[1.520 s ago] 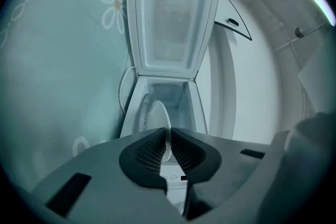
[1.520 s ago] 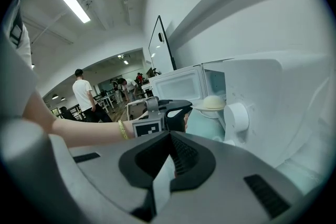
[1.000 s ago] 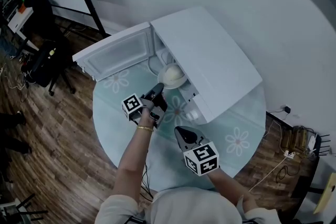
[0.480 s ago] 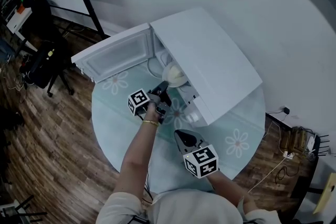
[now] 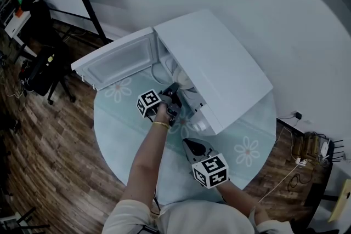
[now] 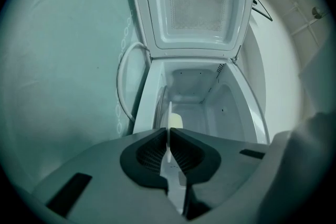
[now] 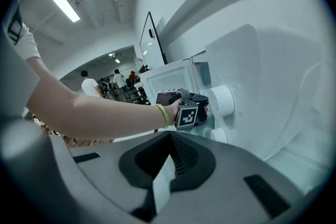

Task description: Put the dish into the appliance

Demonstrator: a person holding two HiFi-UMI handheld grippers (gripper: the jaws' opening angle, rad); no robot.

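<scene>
The left hand-held gripper (image 5: 174, 91) is clamped on the rim of the pale dish (image 6: 169, 113), which it holds edge-on in the mouth of the white microwave (image 5: 219, 63), partly inside the cavity. The microwave stands at the far edge of the round bench (image 5: 123, 126), with its door (image 5: 118, 60) swung wide open. The right hand-held gripper (image 5: 190, 143) hovers near the bench's near edge, its jaws together and empty.

In the head view the appliance (image 5: 219, 63) hides most of the dish (image 6: 169, 118).
</scene>
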